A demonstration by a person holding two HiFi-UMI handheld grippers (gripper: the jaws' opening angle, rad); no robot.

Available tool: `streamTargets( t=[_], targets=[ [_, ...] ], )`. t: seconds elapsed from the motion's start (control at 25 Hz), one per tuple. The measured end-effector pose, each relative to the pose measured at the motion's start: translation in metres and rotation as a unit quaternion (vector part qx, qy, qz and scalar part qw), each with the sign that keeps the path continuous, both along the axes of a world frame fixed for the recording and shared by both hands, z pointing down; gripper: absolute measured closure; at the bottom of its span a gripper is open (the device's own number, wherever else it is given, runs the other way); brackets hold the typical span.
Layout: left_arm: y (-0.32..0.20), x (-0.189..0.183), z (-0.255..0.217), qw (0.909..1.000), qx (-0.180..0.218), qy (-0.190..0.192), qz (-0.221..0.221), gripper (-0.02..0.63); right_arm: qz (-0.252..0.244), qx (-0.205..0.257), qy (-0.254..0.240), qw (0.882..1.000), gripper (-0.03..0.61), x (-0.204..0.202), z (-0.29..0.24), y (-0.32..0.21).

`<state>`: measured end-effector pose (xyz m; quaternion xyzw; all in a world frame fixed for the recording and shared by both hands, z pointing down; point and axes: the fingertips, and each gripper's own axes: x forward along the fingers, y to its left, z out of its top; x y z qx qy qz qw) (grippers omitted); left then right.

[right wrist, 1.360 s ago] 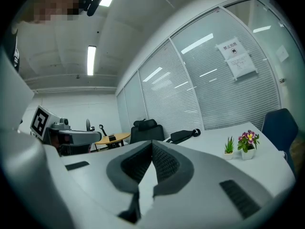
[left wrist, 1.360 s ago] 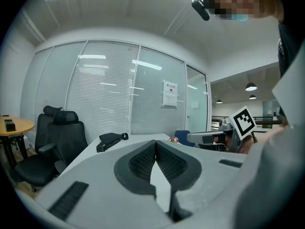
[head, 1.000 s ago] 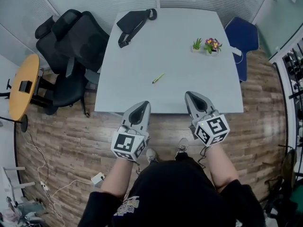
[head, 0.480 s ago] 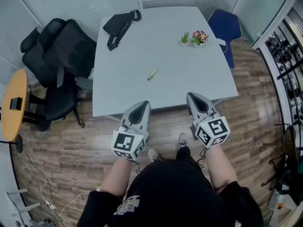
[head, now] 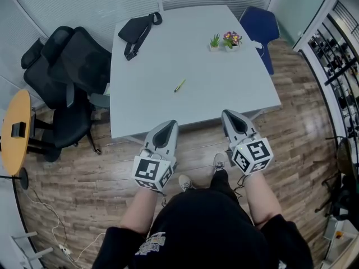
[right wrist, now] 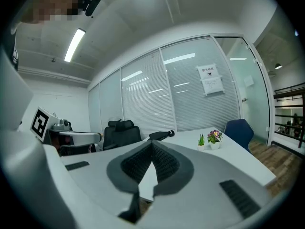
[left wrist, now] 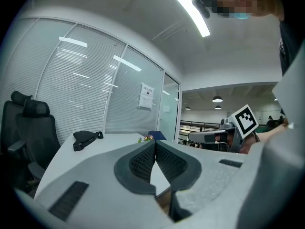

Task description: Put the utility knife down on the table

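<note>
The utility knife [head: 179, 86], slim and yellow-green, lies alone near the middle of the grey table [head: 235, 94]. My left gripper [head: 167, 125] and right gripper [head: 231, 115] hang side by side over the wooden floor, just short of the table's near edge, and point at it. Both are shut with nothing between the jaws. In the left gripper view the left gripper's [left wrist: 155, 144] ribbed pads meet at the tip. The same holds for the right gripper [right wrist: 151, 145] in the right gripper view. The knife does not show in either gripper view.
A black bag [head: 134, 29] lies at the table's far left corner, two small potted plants [head: 224, 40] at the far right. Black office chairs [head: 73, 66] stand left of the table, a blue chair [head: 259, 27] behind its right corner, a round wooden side table [head: 14, 130] at far left.
The head view has swung: table, knife and chairs sit a little higher and further left, and turned. Both grippers keep their place in the view and stay shut.
</note>
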<state>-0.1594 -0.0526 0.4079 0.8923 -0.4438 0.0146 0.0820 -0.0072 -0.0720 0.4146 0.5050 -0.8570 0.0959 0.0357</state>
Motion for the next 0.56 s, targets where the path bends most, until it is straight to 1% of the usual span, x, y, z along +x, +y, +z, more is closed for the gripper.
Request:
streamTargets(
  t=[0.56],
  targets=[
    [0.011, -0.011, -0.005, 1.0000, 0.007, 0.000, -0.002, 0.607, -0.001, 0.004, 0.004, 1.000, 0.575, -0.008, -0.003, 0.009]
  ],
)
